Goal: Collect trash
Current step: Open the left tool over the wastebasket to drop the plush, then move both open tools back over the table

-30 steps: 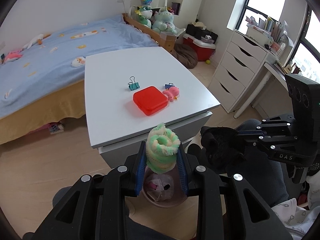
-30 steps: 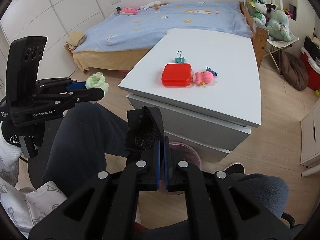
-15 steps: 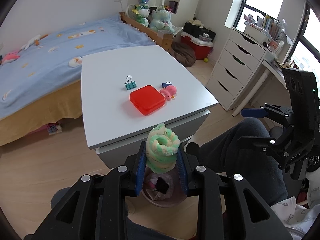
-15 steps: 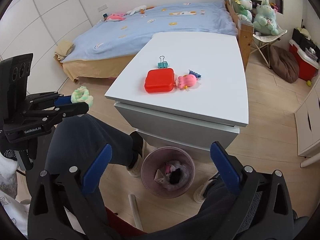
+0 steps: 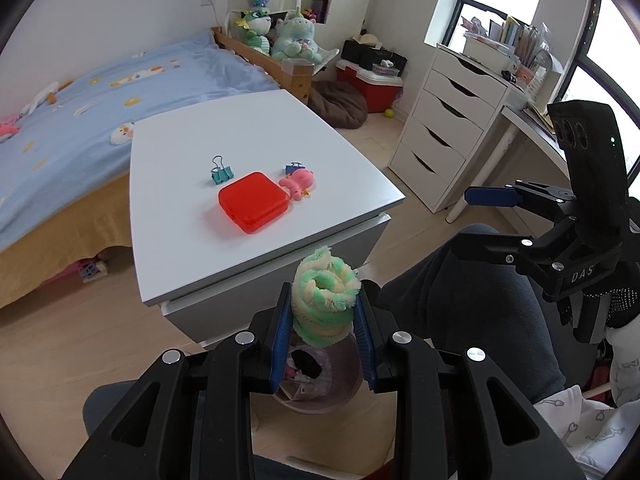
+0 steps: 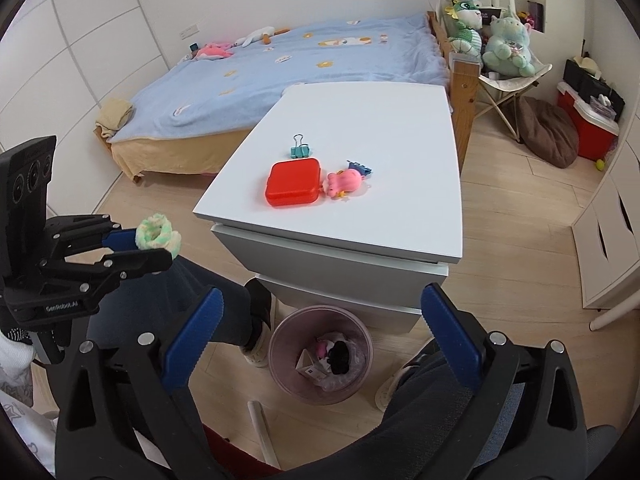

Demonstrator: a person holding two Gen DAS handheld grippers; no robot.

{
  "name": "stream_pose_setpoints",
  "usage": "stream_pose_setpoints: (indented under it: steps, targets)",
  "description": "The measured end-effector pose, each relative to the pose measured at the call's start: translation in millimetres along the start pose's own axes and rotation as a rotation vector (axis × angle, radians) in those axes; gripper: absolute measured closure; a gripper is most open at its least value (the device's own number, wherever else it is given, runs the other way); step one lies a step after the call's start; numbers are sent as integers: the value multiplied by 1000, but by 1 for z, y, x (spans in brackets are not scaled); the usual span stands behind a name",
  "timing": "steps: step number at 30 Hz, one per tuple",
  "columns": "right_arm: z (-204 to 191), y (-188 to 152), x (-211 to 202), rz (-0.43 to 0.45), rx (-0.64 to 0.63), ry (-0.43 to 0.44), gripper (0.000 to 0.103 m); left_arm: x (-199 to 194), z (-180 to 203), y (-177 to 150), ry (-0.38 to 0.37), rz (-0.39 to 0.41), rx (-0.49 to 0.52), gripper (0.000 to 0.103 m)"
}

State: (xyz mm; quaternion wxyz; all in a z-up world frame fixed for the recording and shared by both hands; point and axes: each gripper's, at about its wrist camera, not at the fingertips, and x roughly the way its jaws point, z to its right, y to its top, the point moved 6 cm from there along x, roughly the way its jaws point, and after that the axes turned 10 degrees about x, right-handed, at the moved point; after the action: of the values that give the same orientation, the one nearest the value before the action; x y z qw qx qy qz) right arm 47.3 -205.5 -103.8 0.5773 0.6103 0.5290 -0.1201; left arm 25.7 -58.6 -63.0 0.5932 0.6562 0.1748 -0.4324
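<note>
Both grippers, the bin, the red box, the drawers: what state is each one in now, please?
Left gripper: shut on the fuzzy roll.
Right gripper: jaws wide open, empty.
Bin: open, holds trash.
Red box: closed, flat on the table.
Drawers: all closed.

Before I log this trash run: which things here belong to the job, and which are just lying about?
Job: fuzzy green-and-yellow roll in the left tongs; pink bin; black scrap inside it.

Lying about: red case, teal binder clip, pink toy.

Left tool (image 6: 160, 248) reads "GenRobot.AI"; right tool (image 5: 486, 222) apparently "DAS".
</note>
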Motion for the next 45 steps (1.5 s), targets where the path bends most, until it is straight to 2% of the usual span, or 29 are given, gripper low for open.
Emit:
stream_pose_setpoints:
  steps: [11, 12, 13, 14, 15, 16, 23, 35, 45]
  targets:
    - [16, 2, -6, 22, 39, -6, 5, 2, 20, 8, -28, 2, 38, 72]
    - [17, 2, -7, 24, 41, -6, 5, 2, 21, 8, -29, 1, 37, 68]
    - [17, 2, -7, 26, 43, -5, 5, 2, 21, 8, -28, 2, 38, 52]
    - [17, 2, -7, 26, 45, -4, 5, 1, 21, 9, -26, 9, 35, 42]
    - [18, 2, -7, 27, 46, -4, 5, 1, 21, 9, -32, 18, 26, 21]
    - [18, 2, -7, 28, 47, -4, 5, 0, 19, 10, -36, 29, 12, 9]
    - [19, 1, -8, 29, 52, -4, 5, 4, 3, 6, 18, 13, -37, 7]
    - [12, 3, -6, 19, 38, 3, 5, 2, -11, 1, 44, 15, -81, 7]
    - [4, 27, 3, 28, 21, 16, 5, -3, -40, 9, 61, 40, -148, 7]
